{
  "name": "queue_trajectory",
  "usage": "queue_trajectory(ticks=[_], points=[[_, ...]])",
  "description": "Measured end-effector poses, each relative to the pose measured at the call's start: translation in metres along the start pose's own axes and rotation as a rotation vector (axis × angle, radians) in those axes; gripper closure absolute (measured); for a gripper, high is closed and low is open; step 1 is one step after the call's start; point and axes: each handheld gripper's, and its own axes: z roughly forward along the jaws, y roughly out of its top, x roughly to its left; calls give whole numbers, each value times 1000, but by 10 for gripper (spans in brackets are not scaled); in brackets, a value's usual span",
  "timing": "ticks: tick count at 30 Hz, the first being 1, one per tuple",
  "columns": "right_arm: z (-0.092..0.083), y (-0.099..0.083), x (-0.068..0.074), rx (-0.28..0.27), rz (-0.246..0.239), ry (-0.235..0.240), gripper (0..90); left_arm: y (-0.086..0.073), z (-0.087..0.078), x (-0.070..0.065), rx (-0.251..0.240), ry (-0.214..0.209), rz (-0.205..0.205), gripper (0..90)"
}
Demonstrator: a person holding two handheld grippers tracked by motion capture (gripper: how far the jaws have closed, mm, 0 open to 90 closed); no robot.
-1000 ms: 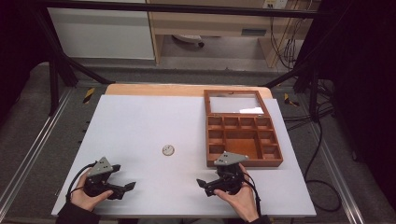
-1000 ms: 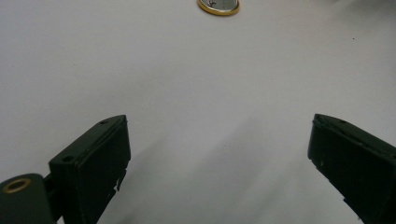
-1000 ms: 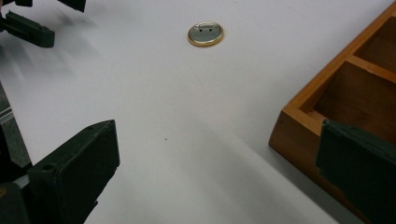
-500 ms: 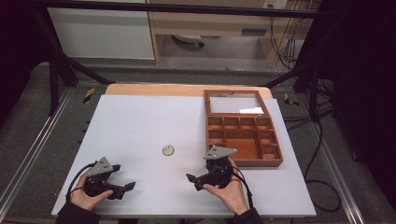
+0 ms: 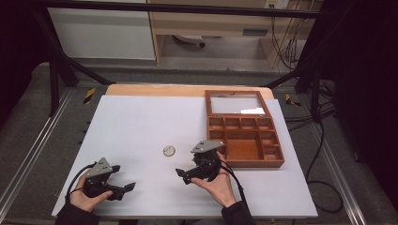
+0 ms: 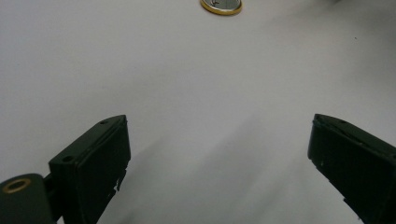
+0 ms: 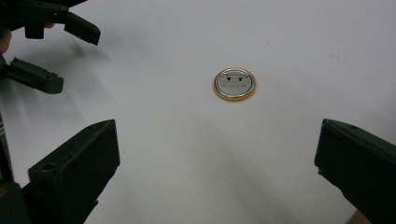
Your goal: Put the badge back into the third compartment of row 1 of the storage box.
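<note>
— Where's the badge [image 5: 169,150]?
— Lying pin side up on the white table [image 5: 141,122], at ten o'clock from the right gripper [image 5: 184,174], near it, untouched.
— The claws?
— Both gape wide, holding nothing. The left gripper [image 5: 126,188] sits at seven o'clock from the badge, well apart. The wooden box [image 5: 244,129] stands at three o'clock.

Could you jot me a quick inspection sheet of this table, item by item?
Surface: white table sheet, flat.
Job's things: round gold-rimmed pin badge, pin side up, lying free; open brown wooden compartment box, compartments look empty.
Clutter: nothing seen.
Grippers: left hand-held gripper open, holding nothing; right hand-held gripper open, aimed at the badge.
Cables: black cable trailing from right gripper.
Surroundings: metal frame, grey floor.
</note>
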Motion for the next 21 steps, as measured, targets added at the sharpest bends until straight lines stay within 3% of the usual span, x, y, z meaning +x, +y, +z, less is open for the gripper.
queue_trajectory(ticks=[21], points=[[53,22,-8,50,43,-6,19,0,-1,0,-3,-5,5,54]])
